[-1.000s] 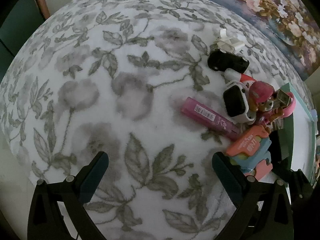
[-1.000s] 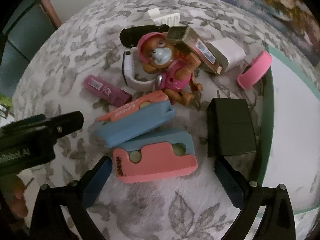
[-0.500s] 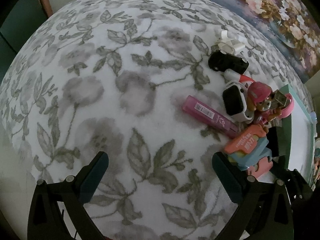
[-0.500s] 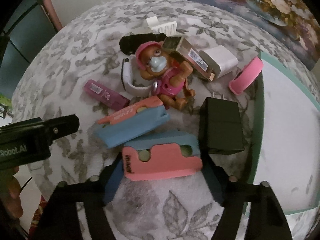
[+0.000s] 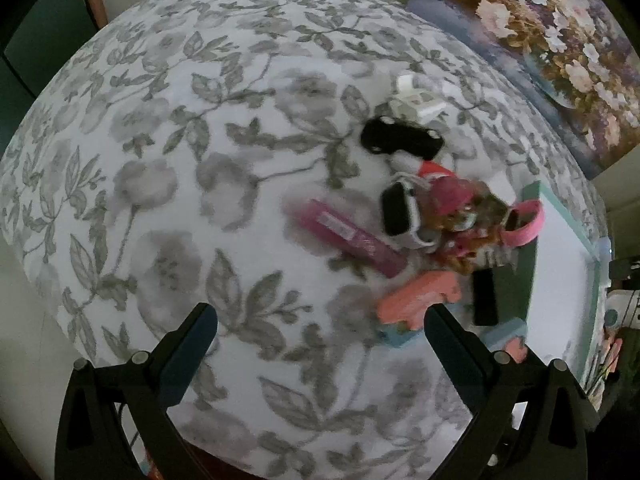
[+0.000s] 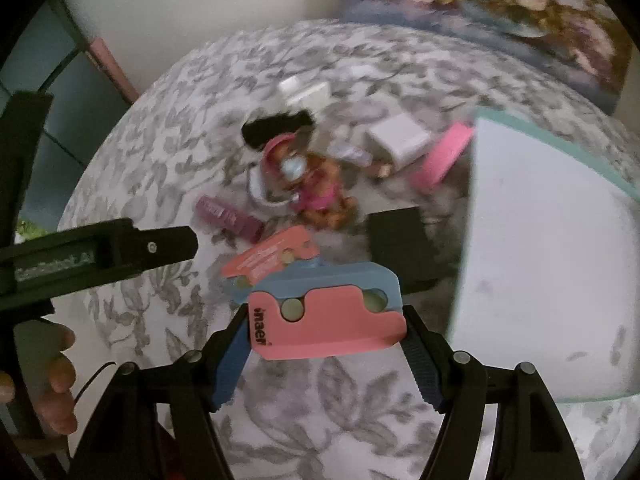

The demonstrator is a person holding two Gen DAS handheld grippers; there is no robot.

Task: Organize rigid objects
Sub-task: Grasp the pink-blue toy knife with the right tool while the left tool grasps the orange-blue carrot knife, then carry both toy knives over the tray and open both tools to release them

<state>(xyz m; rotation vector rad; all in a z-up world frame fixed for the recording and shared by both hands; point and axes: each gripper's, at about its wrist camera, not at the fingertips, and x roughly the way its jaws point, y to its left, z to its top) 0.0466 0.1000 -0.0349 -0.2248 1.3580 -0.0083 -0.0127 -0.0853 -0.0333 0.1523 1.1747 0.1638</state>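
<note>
Pink-and-blue foam, a flat block [image 6: 326, 314] printed "inaer", sits crosswise between the jaws of the right gripper [image 6: 326, 344], which are closed on its two short ends. Its long axis runs left to right across the view, the pink face turned toward the camera and the printed end to the left. It appears lifted clear of the floral cloth [image 6: 340, 420] on the desk, though motion blur makes the gap hard to judge.

To its right, close by, lies the white tray [image 6: 540, 280] with a teal rim; a short carry rightward would probably bring the block over it, long axis roughly square to the tray's near-left edge.

A second pink-and-blue block [image 6: 272, 258] lies just beyond on the cloth, angled up to the right, beside a black box [image 6: 398, 236], a purple stick [image 6: 230, 218] and a toy figure [image 6: 308, 184].

Over at the left, the left gripper [image 5: 320, 344] hangs above bare cloth with its jaws spread wide and empty, farther from the tray than the right one.
</note>
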